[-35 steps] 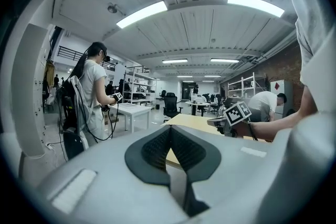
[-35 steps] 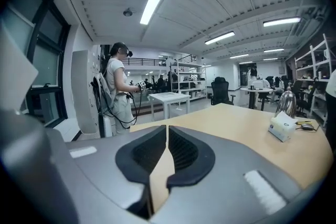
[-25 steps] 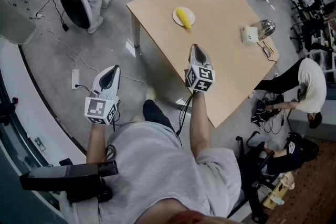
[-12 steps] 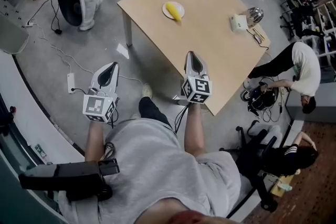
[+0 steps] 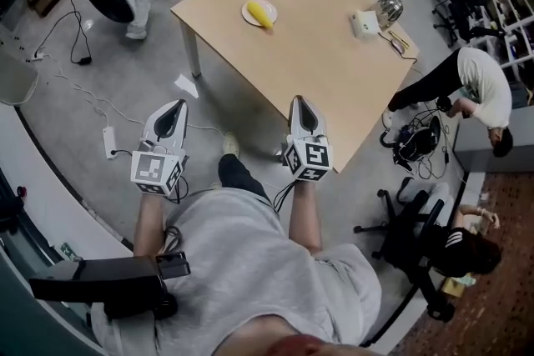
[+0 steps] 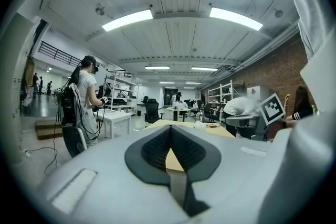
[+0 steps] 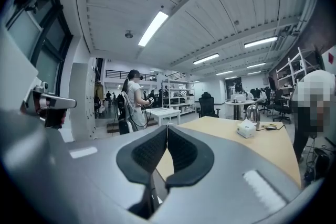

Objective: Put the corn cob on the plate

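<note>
Head view: the corn (image 5: 263,13) is lying on the plate (image 5: 248,11) at the table's (image 5: 334,71) far side. The task seems done, so the left gripper (image 5: 173,111) and right gripper (image 5: 302,104) are hanging idle, well apart from it.
Left gripper view: the jaws are meeting, gripping nothing.
Right gripper view: the jaws are pressing together, likewise empty.

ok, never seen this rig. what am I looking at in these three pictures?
No robot: a person wears a head camera and carries a hand-held gripper in each hand. The downward picture is the head view, showing the left hand-held gripper and right hand-held gripper. The other two come from cameras riding on each gripper, looking along its jaws. Both pairs of jaws are together, holding nothing. On the wooden table: a corn cob lying on a white plate, a white box and a kettle.
</note>
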`<state>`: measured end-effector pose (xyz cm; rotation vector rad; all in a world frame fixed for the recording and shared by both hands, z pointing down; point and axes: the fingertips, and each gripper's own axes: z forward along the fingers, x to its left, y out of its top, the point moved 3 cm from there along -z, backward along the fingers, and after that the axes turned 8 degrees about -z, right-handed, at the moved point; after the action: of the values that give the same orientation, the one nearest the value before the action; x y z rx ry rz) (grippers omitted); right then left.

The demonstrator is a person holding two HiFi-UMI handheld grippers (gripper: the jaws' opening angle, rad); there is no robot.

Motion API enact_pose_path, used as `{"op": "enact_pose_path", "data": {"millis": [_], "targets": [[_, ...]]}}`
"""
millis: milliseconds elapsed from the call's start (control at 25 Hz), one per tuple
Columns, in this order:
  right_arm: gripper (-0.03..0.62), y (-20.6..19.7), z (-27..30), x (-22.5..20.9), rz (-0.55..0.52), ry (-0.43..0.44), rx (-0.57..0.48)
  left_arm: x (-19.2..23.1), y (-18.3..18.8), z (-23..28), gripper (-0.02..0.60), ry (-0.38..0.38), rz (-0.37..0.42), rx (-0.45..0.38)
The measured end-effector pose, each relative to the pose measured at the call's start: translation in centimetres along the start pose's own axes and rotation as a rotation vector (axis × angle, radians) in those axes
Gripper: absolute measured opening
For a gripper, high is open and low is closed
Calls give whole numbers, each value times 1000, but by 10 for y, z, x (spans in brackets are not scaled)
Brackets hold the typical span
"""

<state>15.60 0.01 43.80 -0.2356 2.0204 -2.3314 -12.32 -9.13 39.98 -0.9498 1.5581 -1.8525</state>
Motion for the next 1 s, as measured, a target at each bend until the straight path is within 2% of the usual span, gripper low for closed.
{"op": "enact_pose_path", "data": {"millis": [440,1000], "targets": [[9,-9,-47,10,-1,0,-8,-18,0,0,20,-47,19,5],[8,-10,-55,14,3,6,-15,-30,3,-2,20,-73,28,12]]}}
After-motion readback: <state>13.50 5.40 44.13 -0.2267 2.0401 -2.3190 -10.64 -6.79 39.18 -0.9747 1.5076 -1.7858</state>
